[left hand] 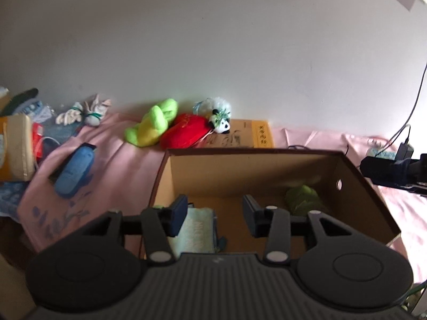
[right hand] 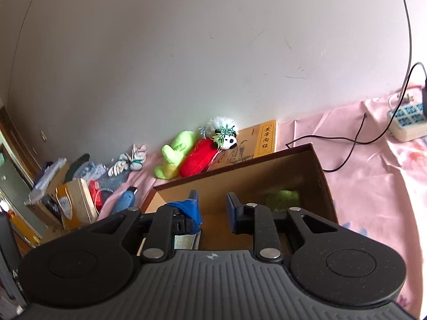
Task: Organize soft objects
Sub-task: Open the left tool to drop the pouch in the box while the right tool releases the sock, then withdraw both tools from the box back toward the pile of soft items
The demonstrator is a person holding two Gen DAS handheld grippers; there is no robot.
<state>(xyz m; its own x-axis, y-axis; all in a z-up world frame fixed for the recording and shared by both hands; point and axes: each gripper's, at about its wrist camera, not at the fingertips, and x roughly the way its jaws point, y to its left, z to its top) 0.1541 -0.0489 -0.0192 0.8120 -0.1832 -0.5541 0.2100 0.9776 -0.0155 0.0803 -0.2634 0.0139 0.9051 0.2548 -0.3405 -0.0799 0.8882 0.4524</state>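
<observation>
An open cardboard box [left hand: 253, 151] stands on pink cloth. My left gripper [left hand: 214, 213] hangs open over its left half with nothing between the fingers. A folded pale green towel [left hand: 196, 229] lies in the box under the left finger. A green soft thing [left hand: 303, 198] rests in the box's far right corner. My right gripper [right hand: 212, 210] points into the same box [right hand: 240, 164], its jaws a narrow gap apart and empty. Something blue [right hand: 186, 209] sits against its left finger; I cannot tell what. A green-yellow plush [left hand: 152, 126], a red pouch [left hand: 186, 130] and a small panda [left hand: 220, 121] lie behind the box.
A yellow book [left hand: 256, 133] lies against the wall behind the box. White cloth bundles [left hand: 85, 112], a blue case [left hand: 74, 170] and cartons crowd the left. A power strip [right hand: 408, 122] and black cable [right hand: 355, 138] lie to the right. A dark object [left hand: 392, 172] juts in at the right edge.
</observation>
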